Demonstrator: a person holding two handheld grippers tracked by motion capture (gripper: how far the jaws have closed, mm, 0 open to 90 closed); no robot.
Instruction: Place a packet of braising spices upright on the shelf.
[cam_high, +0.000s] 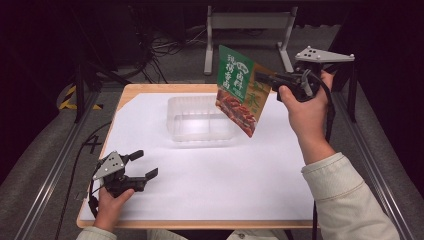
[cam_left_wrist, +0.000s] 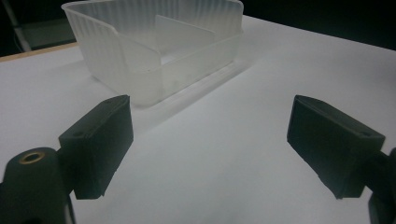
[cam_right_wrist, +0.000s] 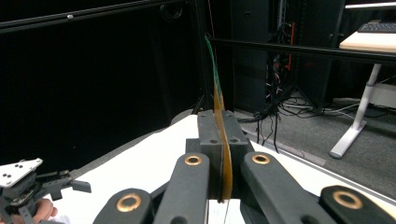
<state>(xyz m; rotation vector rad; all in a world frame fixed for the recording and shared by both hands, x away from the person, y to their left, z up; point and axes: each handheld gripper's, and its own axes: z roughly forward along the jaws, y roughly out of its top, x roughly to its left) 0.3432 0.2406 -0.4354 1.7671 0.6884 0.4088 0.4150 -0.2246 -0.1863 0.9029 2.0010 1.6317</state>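
Observation:
A green and orange food packet (cam_high: 241, 90) with a picture of red meat hangs in the air over the right part of a clear plastic tub (cam_high: 200, 120). My right gripper (cam_high: 265, 79) is shut on the packet's right edge, held up at the table's far right. In the right gripper view the packet (cam_right_wrist: 219, 135) runs edge-on between the closed jaws. My left gripper (cam_high: 142, 165) rests near the table's front left, jaws wide open with nothing between them. In the left gripper view the tub (cam_left_wrist: 154, 51) stands empty ahead of the fingers (cam_left_wrist: 100, 140).
White paper (cam_high: 210, 170) covers the wooden table top (cam_high: 135, 90). Metal rails (cam_high: 55, 165) run along both sides of the table. A white table frame (cam_high: 250, 30) and cables lie on the floor beyond the far edge.

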